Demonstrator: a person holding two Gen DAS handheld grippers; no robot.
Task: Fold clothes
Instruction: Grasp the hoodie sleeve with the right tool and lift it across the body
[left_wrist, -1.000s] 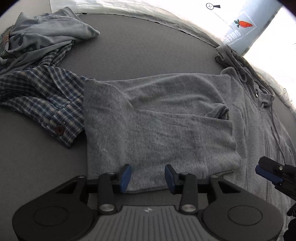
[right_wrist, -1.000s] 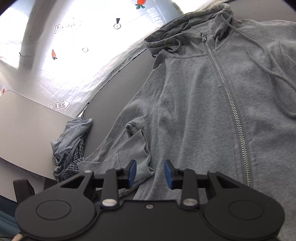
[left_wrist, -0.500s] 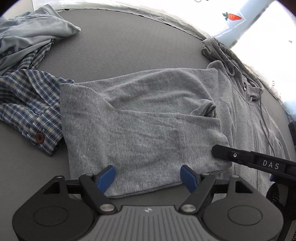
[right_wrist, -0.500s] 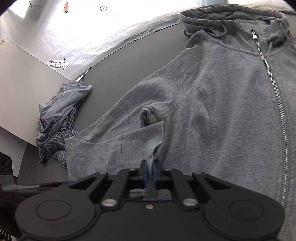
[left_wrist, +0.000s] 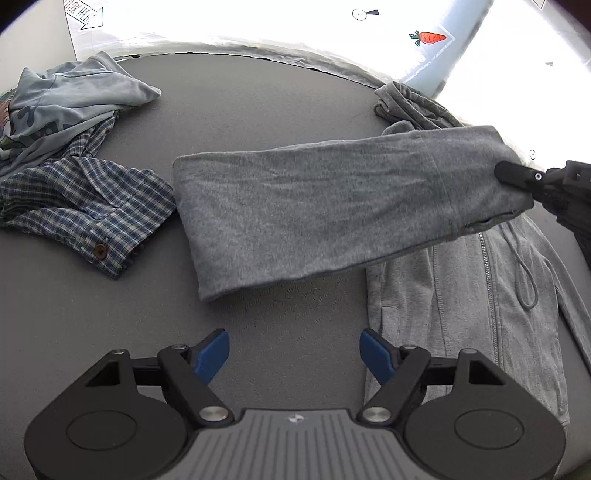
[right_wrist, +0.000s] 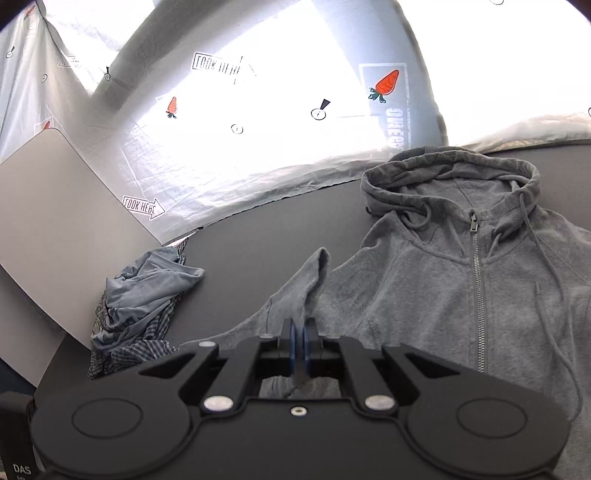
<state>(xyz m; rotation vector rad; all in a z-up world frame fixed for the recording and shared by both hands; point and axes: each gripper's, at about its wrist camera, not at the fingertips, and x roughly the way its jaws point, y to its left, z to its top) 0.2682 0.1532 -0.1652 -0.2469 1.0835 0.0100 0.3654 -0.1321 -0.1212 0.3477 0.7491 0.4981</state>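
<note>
Backdrop: white sheeting (right_wrist: 229, 155) printed with carrots and arrows hangs behind everything, well ahead of both sets of jaws.
Table: dark grey table (left_wrist: 258, 110) carries all the clothes; a bare stretch of it lies directly under the left jaws.
Hoodie: grey zip hoodie (right_wrist: 461, 295) lies face up, zipper closed, hood at the far end, ahead and to the right of the right jaws.
Sleeve: sleeve (left_wrist: 332, 206) is raised by its cuff and stretches across, ahead of the left jaws; its far fold rests on the table just beside the plaid shirt.
Other clothes: plaid shirt (left_wrist: 85, 206) and light blue tee (left_wrist: 74, 99) sit heaped to the left, apart from the hoodie body.
Right gripper: right gripper (right_wrist: 298, 345) has its jaws pinched tight on the sleeve's cuff edge, cloth trailing between the pads.
Left gripper: left gripper (left_wrist: 293, 356) has its jaws spread wide over bare table, gripping nothing; they opened within the last second.
Step in hand, as I judge it: carrying the sleeve across onto the chest.
Doing it well: keep the pinch firm, lift enough that the sleeve clears the table, lay it flat across the zipper without twisting.
Risk: dragging low could catch the plaid shirt or bunch the shoulder.
</note>
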